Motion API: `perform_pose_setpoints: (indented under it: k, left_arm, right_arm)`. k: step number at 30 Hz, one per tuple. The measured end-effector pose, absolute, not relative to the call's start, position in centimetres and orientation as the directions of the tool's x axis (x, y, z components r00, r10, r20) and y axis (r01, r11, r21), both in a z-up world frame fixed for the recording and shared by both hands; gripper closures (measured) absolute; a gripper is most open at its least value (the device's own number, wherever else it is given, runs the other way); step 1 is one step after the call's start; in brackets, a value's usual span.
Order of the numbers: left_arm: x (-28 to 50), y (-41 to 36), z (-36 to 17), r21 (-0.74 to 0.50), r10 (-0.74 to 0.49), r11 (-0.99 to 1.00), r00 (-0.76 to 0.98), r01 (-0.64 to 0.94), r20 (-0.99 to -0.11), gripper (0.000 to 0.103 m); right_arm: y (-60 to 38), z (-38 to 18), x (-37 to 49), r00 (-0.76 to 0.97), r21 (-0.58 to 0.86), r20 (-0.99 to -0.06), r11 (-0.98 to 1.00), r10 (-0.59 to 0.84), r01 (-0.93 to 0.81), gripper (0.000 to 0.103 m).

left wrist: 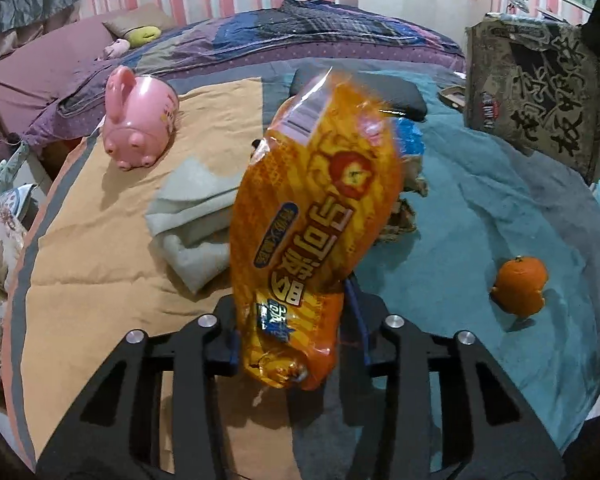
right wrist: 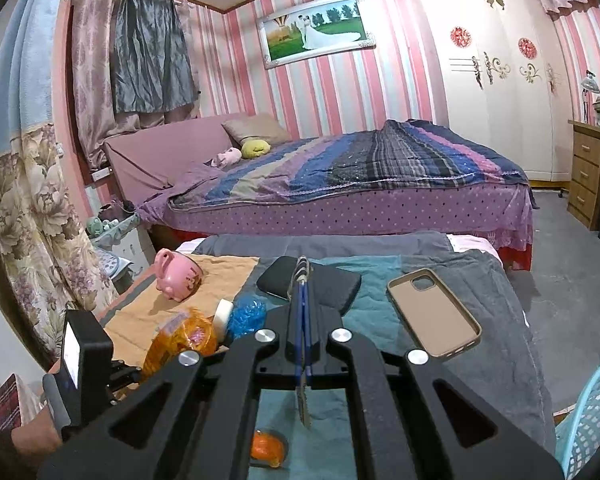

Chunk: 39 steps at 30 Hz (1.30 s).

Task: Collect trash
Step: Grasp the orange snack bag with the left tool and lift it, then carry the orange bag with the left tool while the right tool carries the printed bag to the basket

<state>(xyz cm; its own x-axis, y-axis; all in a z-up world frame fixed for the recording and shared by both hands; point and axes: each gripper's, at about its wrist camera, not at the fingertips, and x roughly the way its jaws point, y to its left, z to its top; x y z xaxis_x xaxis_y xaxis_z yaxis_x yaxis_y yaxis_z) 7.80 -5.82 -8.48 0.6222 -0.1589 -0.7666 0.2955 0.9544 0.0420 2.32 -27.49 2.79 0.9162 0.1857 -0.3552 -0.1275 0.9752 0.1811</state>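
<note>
An orange snack bag [left wrist: 312,216] with printed characters stands up between the blue pads of my left gripper [left wrist: 296,320], which is shut on its lower end. In the right wrist view the same orange snack bag [right wrist: 184,340] shows low at the left. My right gripper [right wrist: 302,276] is shut on the thin edge of a brown patterned paper bag [right wrist: 303,404]. That paper bag [left wrist: 540,92] hangs at the upper right in the left wrist view. A crumpled blue wrapper [left wrist: 410,140] and brown scraps [left wrist: 400,212] lie behind the snack bag.
On the teal and tan blankets [left wrist: 460,200] lie a pink piggy bank [left wrist: 140,120], a folded grey cloth [left wrist: 192,216], a mandarin [left wrist: 520,284], a black pouch [right wrist: 324,284] and a phone case [right wrist: 432,312]. A light blue basket [right wrist: 592,420] stands at the right. A bed [right wrist: 360,176] lies beyond.
</note>
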Motion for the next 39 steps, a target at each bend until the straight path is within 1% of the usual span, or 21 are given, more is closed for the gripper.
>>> perform_pose_setpoints:
  k: [5, 9, 16, 23, 39]
  left_arm:
    - [6.8, -4.9, -5.9, 0.04, -0.165, 0.96, 0.675, 0.278, -0.719, 0.075]
    - [6.4, -3.1, -3.7, 0.014, -0.155, 0.975, 0.725, 0.222, -0.671, 0.076]
    - [6.0, -1.3, -1.8, -0.017, -0.149, 0.984, 0.76, 0.179, -0.633, 0.077]
    - [5.4, -1.0, -0.9, -0.025, -0.158, 0.983, 0.78, 0.18, -0.606, 0.078]
    - [5.4, -2.0, -0.4, -0.049, -0.184, 0.98, 0.786, 0.193, -0.59, 0.078]
  right_arm:
    - [-27.6, 2.9, 2.3, 0.919, 0.18, -0.35, 0.975, 0.184, -0.127, 0.102]
    - [-27.8, 3.1, 2.2, 0.921, 0.189, -0.336, 0.972, 0.196, -0.137, 0.102]
    - [-27.7, 3.9, 1.2, 0.931, 0.193, -0.299, 0.969, 0.209, -0.155, 0.102]
    - [-28.3, 4.4, 0.3, 0.942, 0.21, -0.272, 0.967, 0.198, -0.143, 0.102]
    - [-30.2, 5.5, -1.0, 0.957, 0.22, -0.237, 0.969, 0.167, -0.114, 0.102]
